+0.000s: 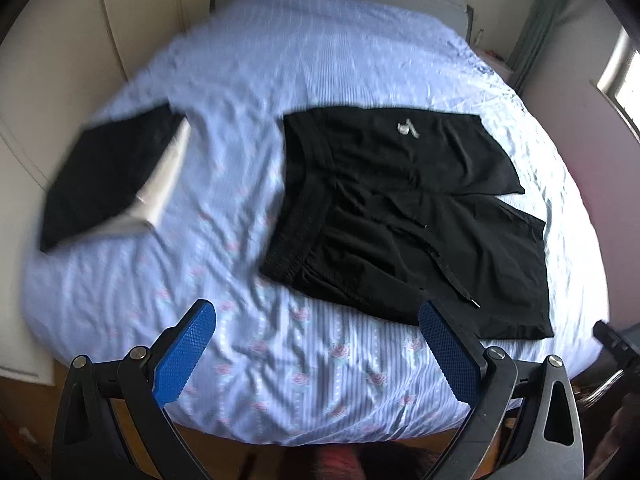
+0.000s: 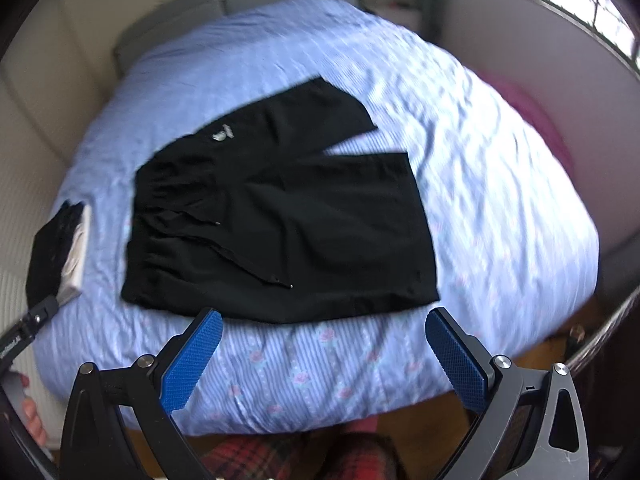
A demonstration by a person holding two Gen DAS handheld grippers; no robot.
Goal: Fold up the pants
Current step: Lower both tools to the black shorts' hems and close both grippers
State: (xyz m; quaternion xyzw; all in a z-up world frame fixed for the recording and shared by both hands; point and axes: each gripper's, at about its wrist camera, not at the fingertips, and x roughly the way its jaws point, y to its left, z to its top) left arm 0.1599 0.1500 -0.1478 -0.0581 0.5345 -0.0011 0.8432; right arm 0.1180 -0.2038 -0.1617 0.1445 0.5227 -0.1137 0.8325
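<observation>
**Shorts flat, both grippers hovering short of them**

Black pants (image 1: 404,216) lie spread on bed (image 1: 280,360), waistband left, legs right, long axis crosswise. Left gripper (image 1: 316,344) and right gripper (image 2: 324,344) both spread wide, holding nothing. Right looks nearer the near hem.

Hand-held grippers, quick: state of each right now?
Left hand-held gripper: open, holding nothing, above the bed.
Right hand-held gripper: open, holding nothing, near the shorts.
</observation>
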